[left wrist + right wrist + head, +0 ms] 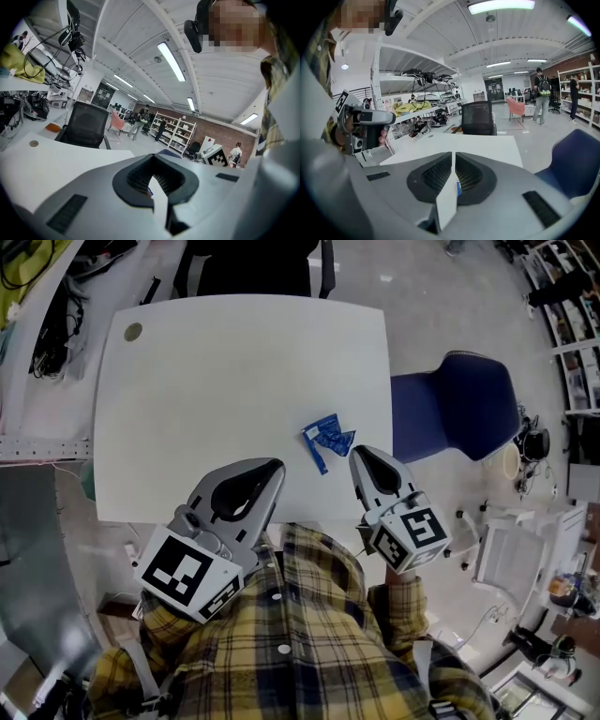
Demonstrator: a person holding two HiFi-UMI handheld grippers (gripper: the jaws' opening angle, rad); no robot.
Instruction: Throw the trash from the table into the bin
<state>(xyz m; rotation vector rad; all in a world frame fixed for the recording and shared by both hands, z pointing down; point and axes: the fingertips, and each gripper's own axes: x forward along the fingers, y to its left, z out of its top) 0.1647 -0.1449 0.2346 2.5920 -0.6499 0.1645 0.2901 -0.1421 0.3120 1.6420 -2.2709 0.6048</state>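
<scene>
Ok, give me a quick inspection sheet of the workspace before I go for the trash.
Surface: white table, rounded corners.
Job's things: blue wrapper lying near the table's near right edge; bin nothing seen.
Clutter: small round disc at the far left corner.
Grippers: left gripper and right gripper both shut, empty, at the near edge; right tip close to the wrapper, apart from it.
Cables: tangle on the bench left of the table.
Surroundings: black chair at the far side, blue chair to the right.

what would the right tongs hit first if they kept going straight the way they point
Probably the blue wrapper on the table just ahead of them, though depth is unclear.
</scene>
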